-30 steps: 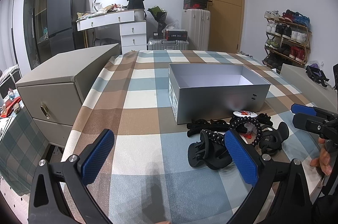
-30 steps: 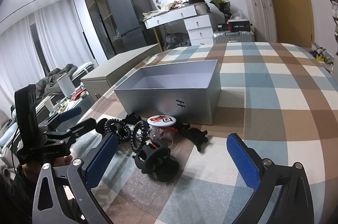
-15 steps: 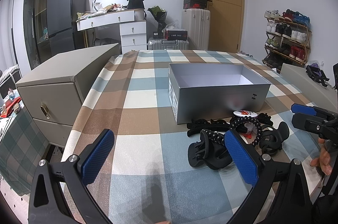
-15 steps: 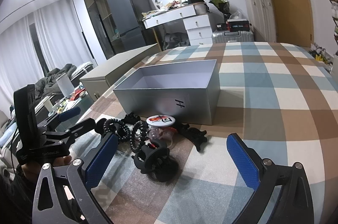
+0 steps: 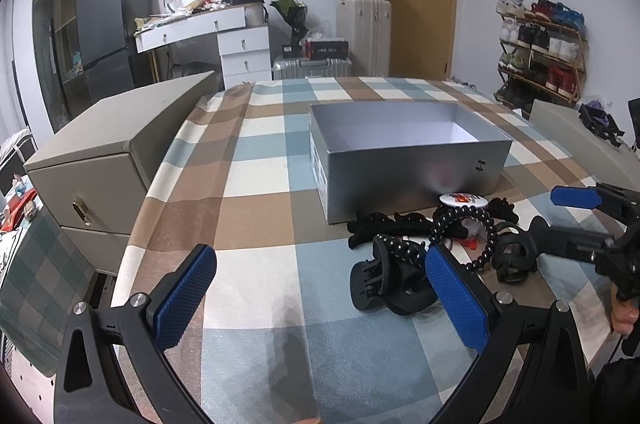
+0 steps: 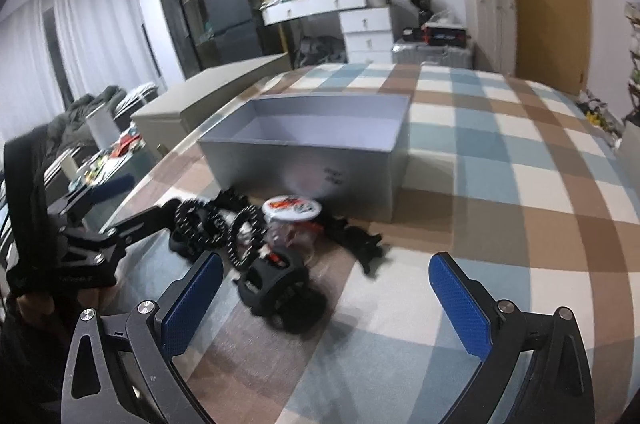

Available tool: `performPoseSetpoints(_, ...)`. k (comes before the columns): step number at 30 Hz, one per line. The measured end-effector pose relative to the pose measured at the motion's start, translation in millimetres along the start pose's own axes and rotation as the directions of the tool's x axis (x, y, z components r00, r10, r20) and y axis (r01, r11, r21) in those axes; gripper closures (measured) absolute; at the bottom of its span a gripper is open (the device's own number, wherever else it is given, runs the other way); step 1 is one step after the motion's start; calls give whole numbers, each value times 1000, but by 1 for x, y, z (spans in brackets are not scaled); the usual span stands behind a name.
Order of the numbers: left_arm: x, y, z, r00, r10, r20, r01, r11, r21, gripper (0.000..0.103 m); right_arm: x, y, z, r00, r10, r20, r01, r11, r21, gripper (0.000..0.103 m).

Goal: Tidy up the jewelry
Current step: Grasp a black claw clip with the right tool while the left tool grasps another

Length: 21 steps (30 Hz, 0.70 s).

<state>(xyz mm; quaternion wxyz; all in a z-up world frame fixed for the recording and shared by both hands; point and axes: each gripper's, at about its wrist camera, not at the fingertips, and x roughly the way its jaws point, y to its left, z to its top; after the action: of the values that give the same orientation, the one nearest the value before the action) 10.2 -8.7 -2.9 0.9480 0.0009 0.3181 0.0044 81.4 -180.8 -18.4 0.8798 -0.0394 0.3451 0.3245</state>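
Checked brown, blue and white cloth covers the surface where a heap of black hair claws, a beaded bracelet and a round badge lies just in front of an empty grey box. Left gripper and right gripper hover near the heap, jaws wide, holding nothing.

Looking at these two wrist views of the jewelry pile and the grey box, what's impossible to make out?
- Grey box floor: near part hidden by its front wall, both views.
- Print on the round white lid: blurred in the right wrist view, too small in the left.
- Bead bracelets and black hair clips: tangled together, count unclear.
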Motion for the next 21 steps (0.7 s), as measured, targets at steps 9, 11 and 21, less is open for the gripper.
performPoseSetpoints(9,10,-17,5,997,-15,-78,27,988,155,1,22,13,-4,989,64,-130,-70,997,-40,28)
performPoseSetpoints(11,11,-19,5,995,-28,-94,43,986,163,1,27,17,-5,984,77,-160,-86,995,-47,31)
performPoseSetpoints(21,12,-17,4,977,-112,-180,138,981,135,1,20,25,-9,989,61,-133,-76,991,-112,48)
